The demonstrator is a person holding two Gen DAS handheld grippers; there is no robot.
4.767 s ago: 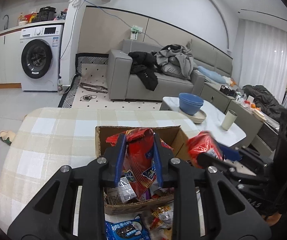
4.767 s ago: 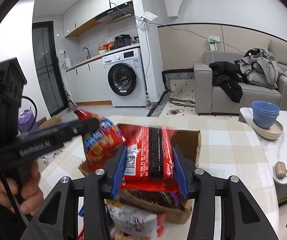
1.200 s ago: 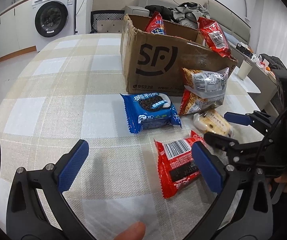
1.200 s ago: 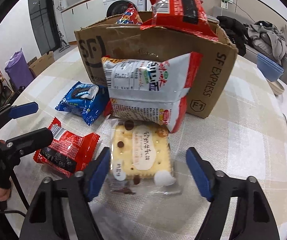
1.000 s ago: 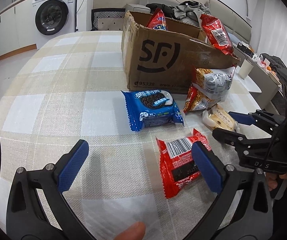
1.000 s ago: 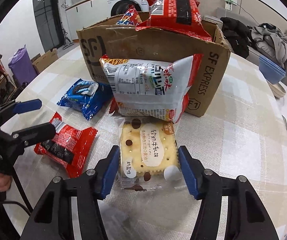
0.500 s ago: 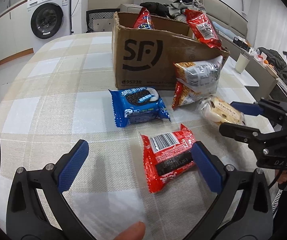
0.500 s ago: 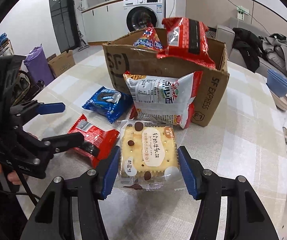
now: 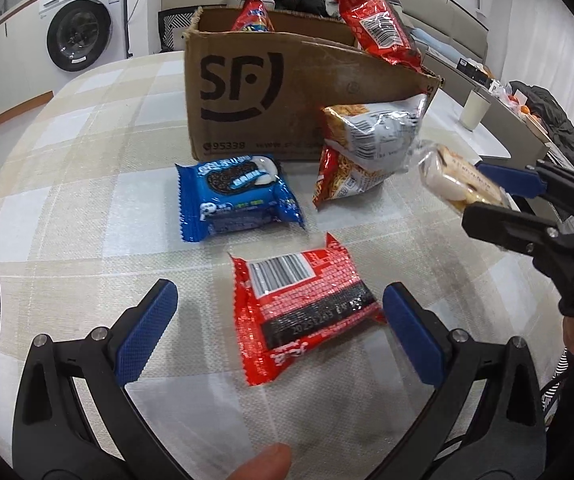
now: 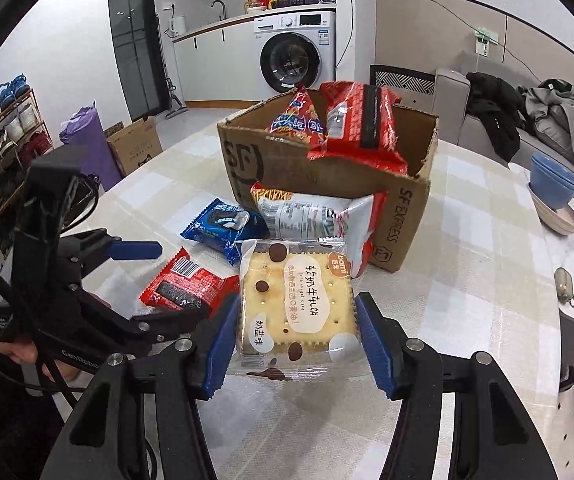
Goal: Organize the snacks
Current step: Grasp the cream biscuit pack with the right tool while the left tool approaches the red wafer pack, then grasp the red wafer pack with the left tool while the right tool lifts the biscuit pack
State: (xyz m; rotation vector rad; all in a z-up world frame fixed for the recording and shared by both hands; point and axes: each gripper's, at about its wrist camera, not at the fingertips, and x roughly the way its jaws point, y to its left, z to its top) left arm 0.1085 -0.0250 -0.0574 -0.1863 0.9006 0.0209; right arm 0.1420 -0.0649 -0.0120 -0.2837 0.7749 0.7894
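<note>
My right gripper (image 10: 297,322) is shut on a clear-wrapped cracker pack (image 10: 297,300), lifted off the table; that same cracker pack (image 9: 461,186) shows between the right gripper's blue pads (image 9: 509,182) in the left wrist view. My left gripper (image 9: 277,330) stands wide open, its pads on either side of a red snack packet (image 9: 301,308) lying flat on the checked tablecloth (image 9: 79,200). A blue cookie pack (image 9: 237,196) lies just beyond it. A red and silver chip bag (image 9: 367,152) leans on the cardboard box (image 9: 263,96), which holds red bags (image 10: 357,128).
A coffee table with blue bowls (image 10: 553,188) and a small case (image 10: 563,282) lies right of the table. A cup (image 9: 475,110) stands beyond the box. A washing machine (image 10: 297,52), a sofa with clothes (image 10: 527,120) and a shoe rack (image 10: 3,128) line the room.
The right gripper closed on the cracker pack and raised it off the table. The left gripper shifted so the red packet now sits between its open pads.
</note>
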